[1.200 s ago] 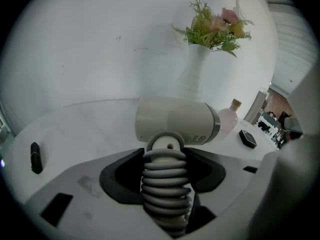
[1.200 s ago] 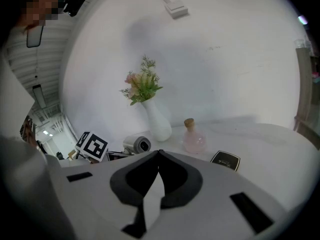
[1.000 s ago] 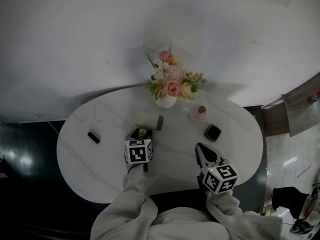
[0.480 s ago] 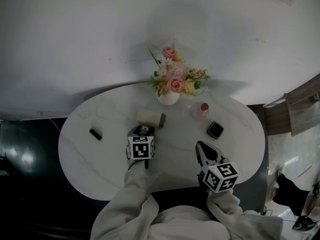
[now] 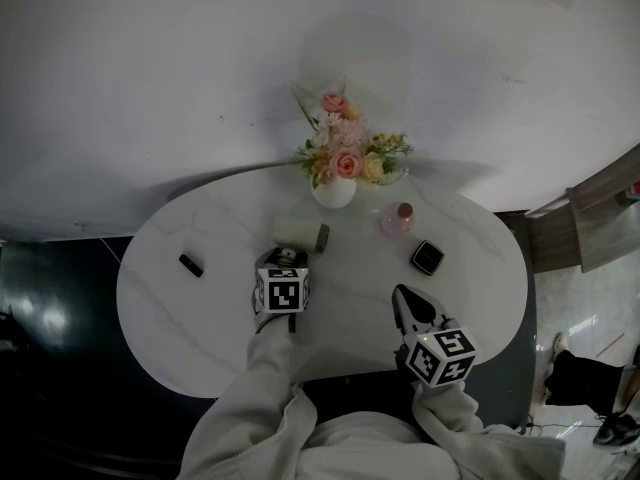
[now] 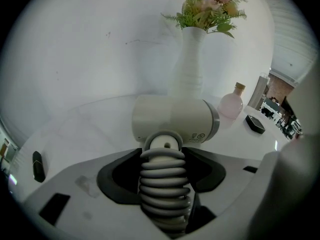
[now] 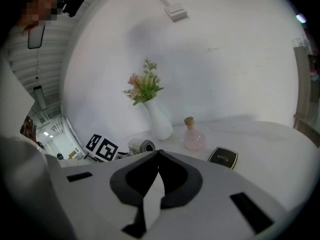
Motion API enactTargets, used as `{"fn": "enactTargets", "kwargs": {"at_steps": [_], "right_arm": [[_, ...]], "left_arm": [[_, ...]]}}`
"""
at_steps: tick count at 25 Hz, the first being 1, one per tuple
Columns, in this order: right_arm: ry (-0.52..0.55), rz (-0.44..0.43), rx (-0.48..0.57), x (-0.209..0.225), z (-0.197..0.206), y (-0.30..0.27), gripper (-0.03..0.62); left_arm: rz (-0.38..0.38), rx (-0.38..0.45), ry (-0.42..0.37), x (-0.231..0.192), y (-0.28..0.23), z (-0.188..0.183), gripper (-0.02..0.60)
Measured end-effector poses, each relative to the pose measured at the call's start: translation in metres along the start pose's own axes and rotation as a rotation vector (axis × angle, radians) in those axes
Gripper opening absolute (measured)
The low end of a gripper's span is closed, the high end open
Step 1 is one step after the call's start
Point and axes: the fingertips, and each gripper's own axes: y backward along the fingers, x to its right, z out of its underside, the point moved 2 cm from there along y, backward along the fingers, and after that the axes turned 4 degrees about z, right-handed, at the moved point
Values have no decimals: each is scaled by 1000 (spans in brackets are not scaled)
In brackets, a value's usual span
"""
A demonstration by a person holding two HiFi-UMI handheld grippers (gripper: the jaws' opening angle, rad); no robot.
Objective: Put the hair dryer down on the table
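The cream hair dryer (image 5: 298, 234) has its barrel low over the white marble table (image 5: 200, 323), just in front of the vase; whether it touches the top I cannot tell. In the left gripper view its barrel (image 6: 172, 119) lies crosswise, and the cord-wrapped handle (image 6: 164, 184) runs back between the jaws. My left gripper (image 5: 285, 262) (image 6: 163, 156) is shut on that handle, a dark pad pressed to each side. My right gripper (image 5: 404, 297) (image 7: 159, 153) hovers near the table's front right, shut and holding nothing.
A white vase of pink flowers (image 5: 335, 190) stands at the table's back edge, right behind the dryer. A pink corked bottle (image 5: 398, 222) and a black square case (image 5: 427, 258) sit to the right. A small black object (image 5: 190, 265) lies at the left.
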Motion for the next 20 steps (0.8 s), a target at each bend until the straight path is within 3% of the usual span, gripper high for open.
{"fn": "enactTargets", "kwargs": {"at_steps": [2,4,7,15,20], "right_arm": [[-3,-2,6,-1,0,2,51],[-6,-7,10,-3,0,4,51],[-7,-16,10,-6,3,7,51],[11,-42,23,-23,9,15,50],[18,-49,46,-32,9,23,51]], "left_arm": [[-4,2,-16,0,3,-2,239],[-7,8,-38,-2,6,-3,280],[8,71,-65,-3,17,-5,311],[102,177,-2,9,53,-4,319],[149,224,-2,15,71,-7,319]]}}
